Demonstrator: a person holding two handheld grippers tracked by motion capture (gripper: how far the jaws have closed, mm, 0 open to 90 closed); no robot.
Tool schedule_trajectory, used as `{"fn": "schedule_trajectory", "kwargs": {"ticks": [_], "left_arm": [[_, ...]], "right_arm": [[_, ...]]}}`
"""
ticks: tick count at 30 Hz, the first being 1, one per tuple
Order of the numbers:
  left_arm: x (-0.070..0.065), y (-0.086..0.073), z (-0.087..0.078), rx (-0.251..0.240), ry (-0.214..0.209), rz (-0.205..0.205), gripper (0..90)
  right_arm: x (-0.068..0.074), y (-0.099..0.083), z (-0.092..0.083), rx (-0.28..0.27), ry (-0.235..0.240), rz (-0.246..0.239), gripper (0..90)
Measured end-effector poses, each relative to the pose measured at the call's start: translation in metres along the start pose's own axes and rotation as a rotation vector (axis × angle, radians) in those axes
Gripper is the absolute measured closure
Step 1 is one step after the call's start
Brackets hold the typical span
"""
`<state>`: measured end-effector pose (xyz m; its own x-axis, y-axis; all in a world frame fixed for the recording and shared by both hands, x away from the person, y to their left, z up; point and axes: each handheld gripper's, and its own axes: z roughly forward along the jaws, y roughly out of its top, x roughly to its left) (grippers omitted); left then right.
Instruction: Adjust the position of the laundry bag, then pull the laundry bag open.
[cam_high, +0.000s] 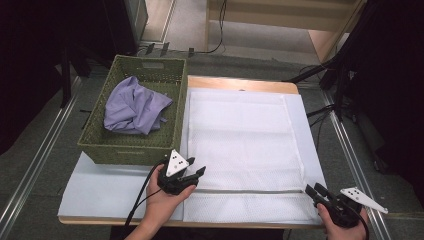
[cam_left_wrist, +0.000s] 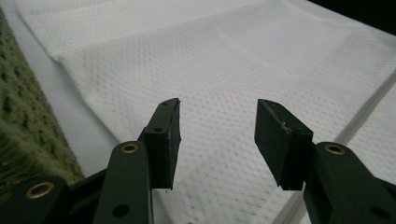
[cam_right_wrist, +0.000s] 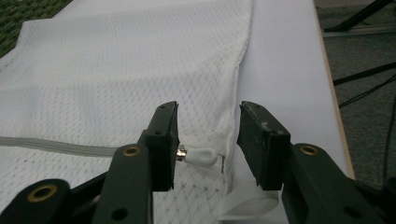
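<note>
A white mesh laundry bag lies flat on the table, with a grey zipper line running across it near the front edge. My left gripper hovers over the bag's near left corner, beside the basket; in the left gripper view its jaws stand open over bare mesh. My right gripper is at the bag's near right corner. Its jaws are open, and the white zipper pull lies between them on the mesh, not pinched.
A green woven basket holding a crumpled purple cloth stands at the table's left, close to my left gripper. A white sheet covers the wooden tabletop. Stand legs and cables lie on the floor to the right.
</note>
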<state>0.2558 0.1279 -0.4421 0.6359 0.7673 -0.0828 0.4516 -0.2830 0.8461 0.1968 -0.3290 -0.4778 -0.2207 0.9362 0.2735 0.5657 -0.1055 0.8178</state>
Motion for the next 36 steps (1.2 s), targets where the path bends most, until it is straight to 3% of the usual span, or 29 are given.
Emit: {"fn": "schedule_trajectory", "kwargs": {"ticks": [5, 16, 18, 25, 28, 36], "left_arm": [[-0.015, 0.006, 0.006, -0.007, -0.035, 0.019, 51.5], [-0.048, 0.016, 0.028, -0.009, -0.123, 0.046, 57.7], [-0.054, 0.017, 0.034, 0.0, -0.148, 0.054, 63.2], [-0.077, 0.02, 0.06, 0.043, -0.213, 0.072, 74.1], [-0.09, 0.021, 0.074, 0.058, -0.252, 0.071, 78.3], [-0.112, 0.019, 0.094, 0.095, -0.298, 0.09, 79.6]], "right_arm": [[0.003, -0.001, 0.0, -0.015, -0.047, -0.024, 52.5], [-0.003, -0.002, -0.001, 0.01, -0.063, 0.002, 55.4], [-0.006, -0.003, -0.002, 0.018, -0.046, 0.008, 59.3], [-0.008, -0.006, -0.002, 0.032, -0.042, 0.012, 60.5], [-0.013, -0.007, -0.005, 0.041, -0.043, 0.039, 61.5], [-0.018, -0.02, -0.018, 0.038, -0.023, 0.09, 63.0]]}}
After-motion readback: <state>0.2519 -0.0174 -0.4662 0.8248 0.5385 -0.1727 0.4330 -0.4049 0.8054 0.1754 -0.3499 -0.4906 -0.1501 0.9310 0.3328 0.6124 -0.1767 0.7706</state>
